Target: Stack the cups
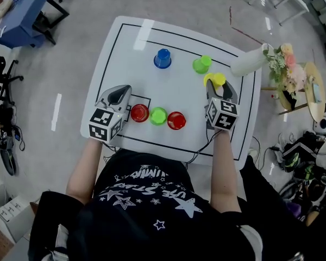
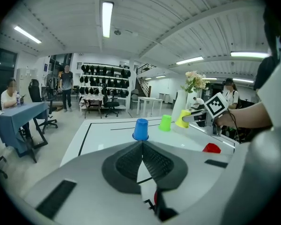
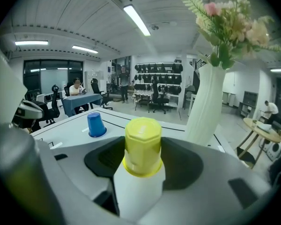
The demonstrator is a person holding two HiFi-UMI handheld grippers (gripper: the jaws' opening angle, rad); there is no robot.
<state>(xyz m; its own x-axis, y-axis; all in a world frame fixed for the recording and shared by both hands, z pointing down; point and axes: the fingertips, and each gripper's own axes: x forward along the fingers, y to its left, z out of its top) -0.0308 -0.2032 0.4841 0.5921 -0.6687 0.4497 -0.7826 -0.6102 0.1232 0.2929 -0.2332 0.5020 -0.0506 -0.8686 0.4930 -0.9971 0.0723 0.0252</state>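
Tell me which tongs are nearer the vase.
Right. The right tongs, gripping the yellow cup, are close beside the vase near the table's right edge. The left tongs are across the table, by a red cup.

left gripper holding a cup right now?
No: the left gripper view shows the left gripper with its jaws shut together and nothing between them, and the blue cup stands apart beyond them.
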